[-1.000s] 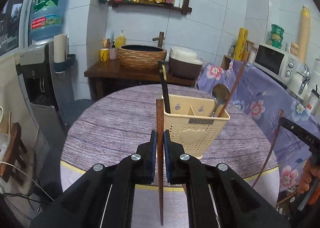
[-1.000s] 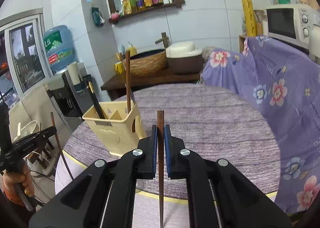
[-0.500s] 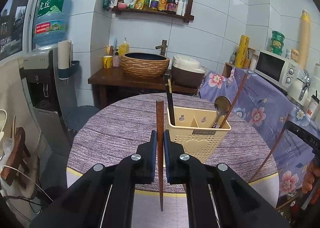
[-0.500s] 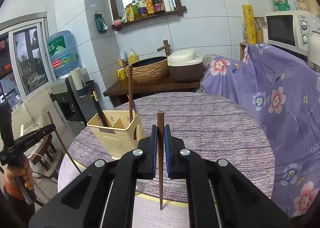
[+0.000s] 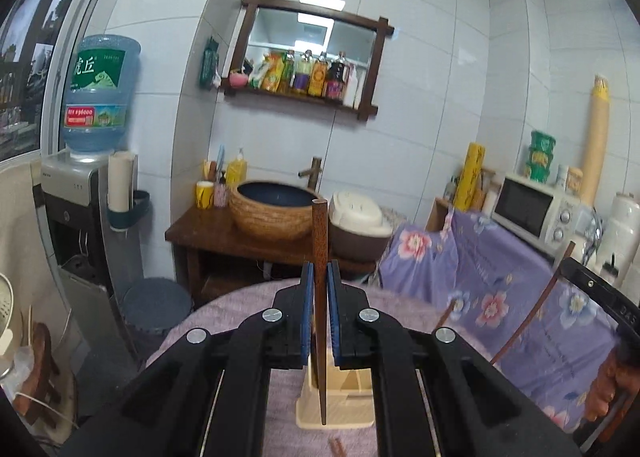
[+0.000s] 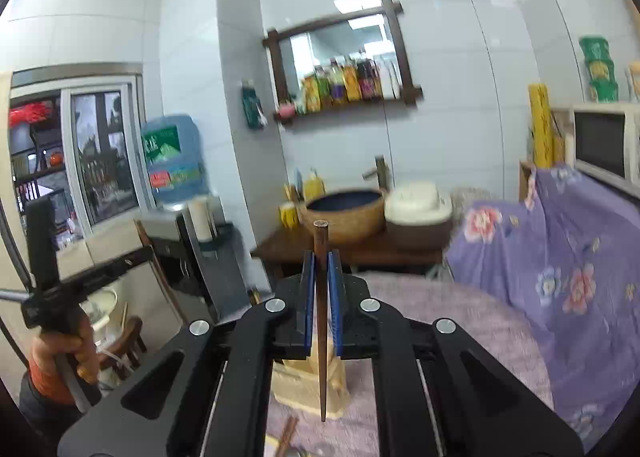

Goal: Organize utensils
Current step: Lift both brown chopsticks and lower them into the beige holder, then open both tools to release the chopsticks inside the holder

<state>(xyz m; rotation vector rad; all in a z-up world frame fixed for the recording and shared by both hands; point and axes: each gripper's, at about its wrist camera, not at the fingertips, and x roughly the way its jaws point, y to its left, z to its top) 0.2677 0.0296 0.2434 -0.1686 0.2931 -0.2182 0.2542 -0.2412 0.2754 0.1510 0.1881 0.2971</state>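
Both jaws clamp dark wooden chopsticks upright, left gripper (image 5: 319, 289) and right gripper (image 6: 321, 289); cream plastic utensil holder (image 5: 344, 397) sits directly below each tip on the table's near edge

My left tongs (image 5: 319, 311) are matt black plastic with blue rubbery pads (image 5: 307, 313) and shiny metal screws; between them sits a dark, smooth wooden chopstick (image 5: 320, 257). Below its tip, the holder (image 5: 348, 405) looks like matt cream plastic. My right tongs (image 6: 320, 309) pinch a like wooden stick (image 6: 321, 297). Beyond both: glossy white wall tiles (image 5: 420, 105), a woven-textured basin (image 5: 272, 213), purple flowered cloth (image 6: 568, 257).
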